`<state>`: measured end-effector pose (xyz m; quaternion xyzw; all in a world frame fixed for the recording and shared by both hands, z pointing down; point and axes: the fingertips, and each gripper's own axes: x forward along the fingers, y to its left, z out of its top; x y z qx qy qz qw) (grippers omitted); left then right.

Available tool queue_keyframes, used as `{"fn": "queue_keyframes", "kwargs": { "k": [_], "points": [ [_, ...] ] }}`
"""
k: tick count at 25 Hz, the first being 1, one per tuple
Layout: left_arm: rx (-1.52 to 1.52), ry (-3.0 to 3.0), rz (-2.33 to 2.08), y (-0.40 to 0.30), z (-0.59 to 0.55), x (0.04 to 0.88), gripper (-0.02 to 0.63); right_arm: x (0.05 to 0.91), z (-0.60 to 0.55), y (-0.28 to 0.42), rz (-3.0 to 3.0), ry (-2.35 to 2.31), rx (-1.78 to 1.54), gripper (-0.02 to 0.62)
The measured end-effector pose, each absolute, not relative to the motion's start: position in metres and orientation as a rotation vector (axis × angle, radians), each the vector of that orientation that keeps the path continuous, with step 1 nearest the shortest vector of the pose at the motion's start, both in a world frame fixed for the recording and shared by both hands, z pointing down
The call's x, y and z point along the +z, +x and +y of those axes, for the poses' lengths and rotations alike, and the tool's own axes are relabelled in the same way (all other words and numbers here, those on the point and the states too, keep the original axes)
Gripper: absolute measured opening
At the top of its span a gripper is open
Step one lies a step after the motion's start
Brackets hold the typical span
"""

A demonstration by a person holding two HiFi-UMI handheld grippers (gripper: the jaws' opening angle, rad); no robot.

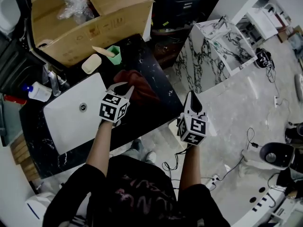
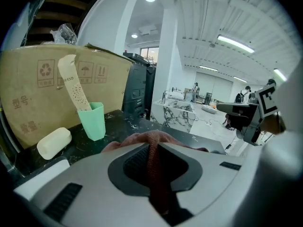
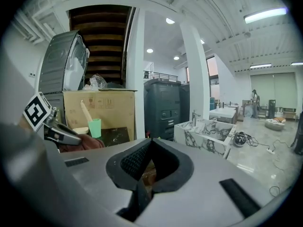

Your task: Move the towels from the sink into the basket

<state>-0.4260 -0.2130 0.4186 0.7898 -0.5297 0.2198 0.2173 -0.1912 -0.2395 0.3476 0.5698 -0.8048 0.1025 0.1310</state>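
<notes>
A dark red towel [image 1: 141, 90] lies bunched on the black counter [image 1: 150, 116], just right of the white sink [image 1: 66, 122]. My left gripper [image 1: 125, 88] is at the towel's left edge and shut on a fold of it. In the left gripper view the red cloth [image 2: 152, 143] runs pinched between the two pads. The sink basin looks bare around its drain. My right gripper [image 1: 191, 96] hangs beyond the counter's right edge, above the floor, jaws shut with nothing in them [image 3: 147, 141]. The right gripper view also catches the left gripper [image 3: 52, 126] with the towel.
A green cup [image 1: 114, 54] with a pale stick and a cream bar [image 1: 91, 64] stand behind the towel. A big cardboard box [image 1: 90, 22] fills the counter's back. Faucet [image 1: 53, 82] and a bottle [image 1: 37, 91] sit left of the sink. A marble block [image 1: 213, 51] stands to the right.
</notes>
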Motion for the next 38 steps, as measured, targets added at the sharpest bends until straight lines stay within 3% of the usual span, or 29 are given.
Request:
{"fn": "queue_keyframes", "kwargs": {
  "k": [7, 15, 29, 38],
  "points": [
    [0.583, 2.28, -1.387, -0.402, -0.226, 0.412, 0.061, 0.342, -0.233, -0.171, -2.274, 1.767, 0.286, 0.015],
    [0.605, 2.402, -1.24, -0.333, -0.236, 0.408, 0.061, 0.349, -0.202, -0.097, -2.136, 1.944, 0.308, 0.015],
    [0.752, 2.683, -0.847, -0.098, -0.202, 0.396, 0.061, 0.375, -0.096, 0.109, -1.829, 2.287, 0.447, 0.015],
    [0.818, 2.721, -0.612, 0.036, -0.158, 0.438, 0.061, 0.414, -0.026, 0.22, -1.639, 2.397, 0.54, 0.015]
  ]
}}
